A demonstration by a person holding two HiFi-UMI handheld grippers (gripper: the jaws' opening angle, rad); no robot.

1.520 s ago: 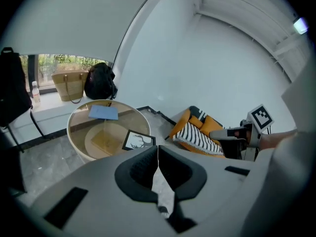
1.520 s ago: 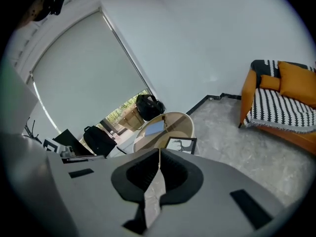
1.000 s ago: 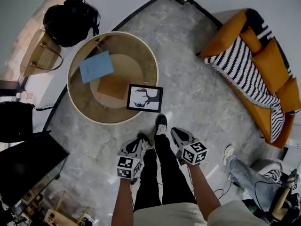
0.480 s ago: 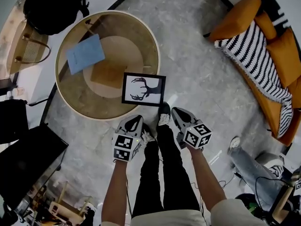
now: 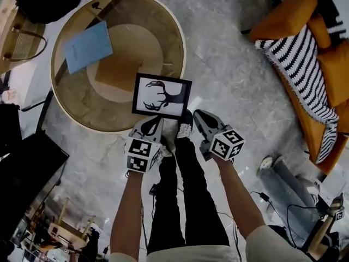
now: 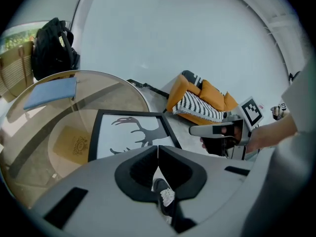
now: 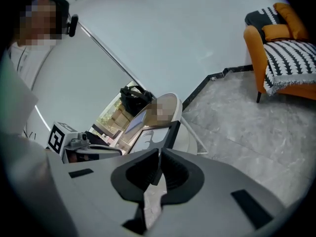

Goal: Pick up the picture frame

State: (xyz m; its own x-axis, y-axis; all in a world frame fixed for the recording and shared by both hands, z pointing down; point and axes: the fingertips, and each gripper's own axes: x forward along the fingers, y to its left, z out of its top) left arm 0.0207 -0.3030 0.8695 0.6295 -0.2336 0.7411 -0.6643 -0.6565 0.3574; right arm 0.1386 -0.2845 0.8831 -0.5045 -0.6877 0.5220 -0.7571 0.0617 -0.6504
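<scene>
An orange sofa [image 5: 297,23] with a striped throw [image 5: 294,59] stands at the right of the stone floor, well apart from the round glass-topped surface [image 5: 182,53]. On that surface lie a blue booklet [image 5: 88,46] and, at the near rim, the picture frame [image 5: 162,95] with its black antler print. It lies flat, and its near side seems to overhang the edge. The frame is untouched, so the pickup has not begun; the reach, the opening and the grip are all left.

The left tongs [image 5: 154,121] and right tongs [image 5: 198,114] hover just short of the frame's near edge, each pressed together on nothing. Only the head view shows both tongs and the frame's place on the surface at once. The left gripper view looks across the print past its closed tips. The right gripper view catches the frame nearly edge-on, with a black backpack [image 7: 134,97] beyond.
</scene>
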